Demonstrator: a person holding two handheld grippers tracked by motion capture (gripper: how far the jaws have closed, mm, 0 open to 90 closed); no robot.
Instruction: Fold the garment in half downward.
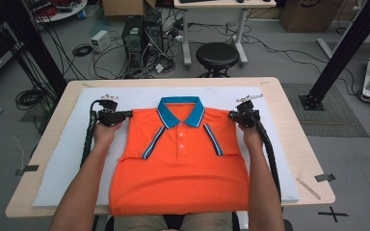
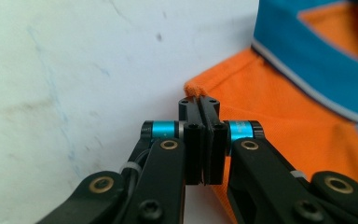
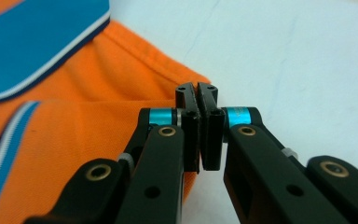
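1. The left gripper point(image 1: 125, 115) is sitting at the left shoulder corner of the orange polo shirt point(image 1: 180, 178), with the person's left hand point(image 1: 106, 132) wrapped around its body and its cable trailing back along the forearm.
2. In the left gripper view, the left gripper point(image 2: 199, 100) is showing its jaws clenched together, pinching the edge of the shirt's shoulder corner point(image 2: 261, 107) right at the tips.
3. The shirt is lying flat and face up on the white mat point(image 1: 62, 154) that is covering the wooden table point(image 1: 289, 125); its sleeves are folded in over the front, and its hem is hanging at the near edge of the table.
4. The blue collar point(image 1: 180, 109) is pointing toward the far side of the table, midway between the two grippers.
5. The right gripper point(image 1: 232, 115) is resting at the right shoulder corner of the shirt, held by the person's right hand point(image 1: 251, 134).
6. In the right gripper view, the right gripper point(image 3: 197, 87) is likewise clamped tight, its jaws meeting over the shirt's shoulder edge point(image 3: 98, 116), with white mat point(image 3: 298, 60) beyond.
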